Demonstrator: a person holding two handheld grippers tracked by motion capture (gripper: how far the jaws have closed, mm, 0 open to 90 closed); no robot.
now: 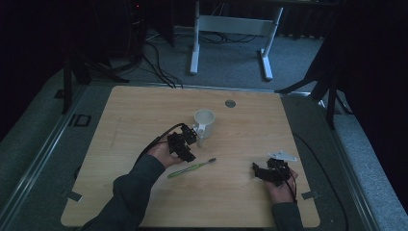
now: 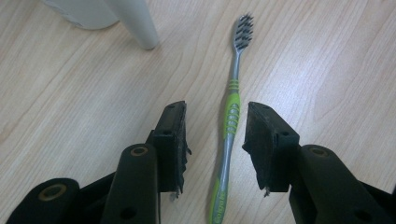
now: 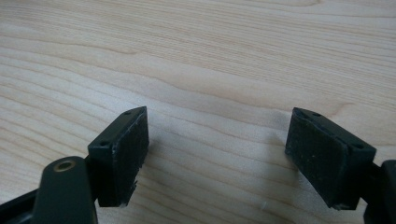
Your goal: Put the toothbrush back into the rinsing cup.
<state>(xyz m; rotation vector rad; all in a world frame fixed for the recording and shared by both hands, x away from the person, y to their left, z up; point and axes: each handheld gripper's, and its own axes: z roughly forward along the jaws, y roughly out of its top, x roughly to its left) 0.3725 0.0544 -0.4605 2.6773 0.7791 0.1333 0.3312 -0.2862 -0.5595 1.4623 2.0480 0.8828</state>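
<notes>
A green and grey toothbrush (image 1: pixel 191 168) lies flat on the wooden table (image 1: pixel 144 110), bristles toward the right. A white mug (image 1: pixel 204 122) stands just behind it near the table's middle. My left gripper (image 1: pixel 185 153) hovers over the toothbrush handle, beside the mug. In the left gripper view the toothbrush (image 2: pixel 230 116) runs between the two black jaws, and my left gripper (image 2: pixel 215 122) is open around the handle without touching it. My right gripper (image 1: pixel 258 169) rests low at the table's front right; in the right gripper view my right gripper (image 3: pixel 215 130) stands wide open over bare wood.
The mug's base and handle (image 2: pixel 135 23) show at the top left of the left gripper view. A round grey grommet (image 1: pixel 230 103) sits in the tabletop at the back. Beyond the table, a white desk frame (image 1: pixel 231 33) and cables lie on the carpet.
</notes>
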